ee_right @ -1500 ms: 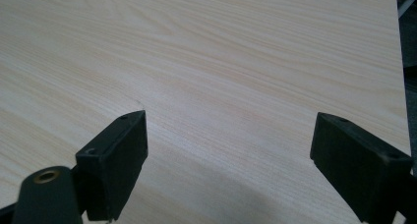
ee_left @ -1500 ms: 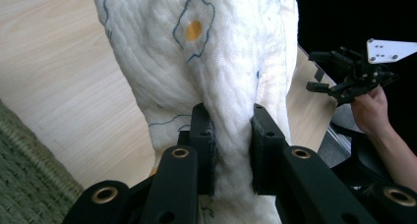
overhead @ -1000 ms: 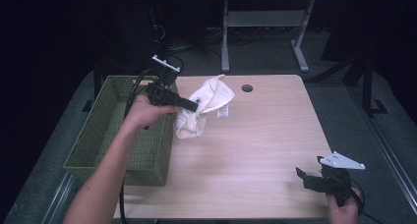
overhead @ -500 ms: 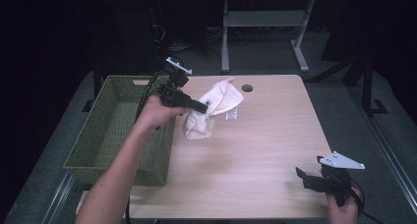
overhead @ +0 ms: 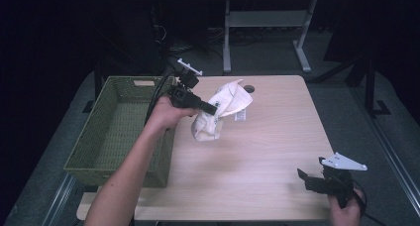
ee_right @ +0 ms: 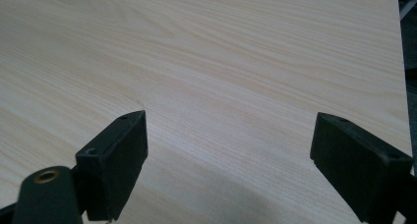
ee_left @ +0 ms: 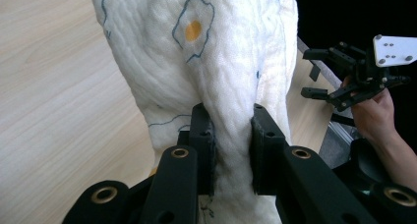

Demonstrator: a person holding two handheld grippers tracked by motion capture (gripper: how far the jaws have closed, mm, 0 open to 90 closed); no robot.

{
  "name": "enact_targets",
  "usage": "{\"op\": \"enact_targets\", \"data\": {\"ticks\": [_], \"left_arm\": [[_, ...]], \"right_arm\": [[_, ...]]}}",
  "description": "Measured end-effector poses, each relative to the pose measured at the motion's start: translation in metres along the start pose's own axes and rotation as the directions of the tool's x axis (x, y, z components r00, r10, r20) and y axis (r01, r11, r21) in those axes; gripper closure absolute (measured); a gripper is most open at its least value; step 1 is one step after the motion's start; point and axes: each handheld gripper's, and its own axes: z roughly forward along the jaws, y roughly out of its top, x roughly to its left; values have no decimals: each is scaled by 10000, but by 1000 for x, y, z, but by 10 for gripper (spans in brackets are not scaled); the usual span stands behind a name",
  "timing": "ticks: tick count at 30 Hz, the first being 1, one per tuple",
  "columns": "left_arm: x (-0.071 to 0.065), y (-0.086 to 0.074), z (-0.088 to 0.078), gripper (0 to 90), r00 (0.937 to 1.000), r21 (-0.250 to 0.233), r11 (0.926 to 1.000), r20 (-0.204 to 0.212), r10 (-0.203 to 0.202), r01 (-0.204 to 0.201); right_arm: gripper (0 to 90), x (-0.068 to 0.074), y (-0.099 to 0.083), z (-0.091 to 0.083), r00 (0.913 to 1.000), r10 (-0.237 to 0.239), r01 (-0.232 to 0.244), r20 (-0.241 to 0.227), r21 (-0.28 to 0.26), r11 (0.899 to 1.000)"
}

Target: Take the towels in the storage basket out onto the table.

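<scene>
A white quilted cloth (overhead: pixel 220 112) with small printed fried-egg shapes hangs bunched above the wooden table (overhead: pixel 257 156), its lower end near the tabletop. My left gripper (overhead: pixel 214 109) is shut on it, just right of the basket's far end. In the left gripper view the cloth (ee_left: pixel 206 62) is pinched tight between the two black pads (ee_left: pixel 204 145). My right gripper (overhead: pixel 303 179) rests open near the table's front right corner, held by a hand. In the right gripper view its jaws (ee_right: pixel 226 165) stand wide apart over bare wood.
A green woven basket (overhead: pixel 94 156) stands along the table's left side, its inside bare. A round cable hole (overhead: pixel 248 88) lies near the table's far edge. A metal desk frame (overhead: pixel 267 23) stands on the dark floor behind the table.
My left gripper has carried the cloth to the right and slightly away from the basket. The right gripper has stayed where it was.
</scene>
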Motion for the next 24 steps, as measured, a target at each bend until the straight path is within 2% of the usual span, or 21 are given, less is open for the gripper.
{"op": "enact_targets", "data": {"ticks": [10, 18, 24], "left_arm": [[-11, 12, 21, 753, 9999, 185, 9997, 11, 145, -146], [-12, 18, 41, 752, 10000, 366, 9993, -50, -10, 11], [-10, 18, 59, 751, 9999, 673, 9977, -121, -63, 71]], "right_arm": [[139, 0, 1, -1, 10000, 0, 0, 10, -26, 10000], [139, -2, 0, -2, 10000, 39, -39, -8, -73, 10000], [139, -2, 0, -3, 10000, 75, -75, -45, -88, 9999]]}}
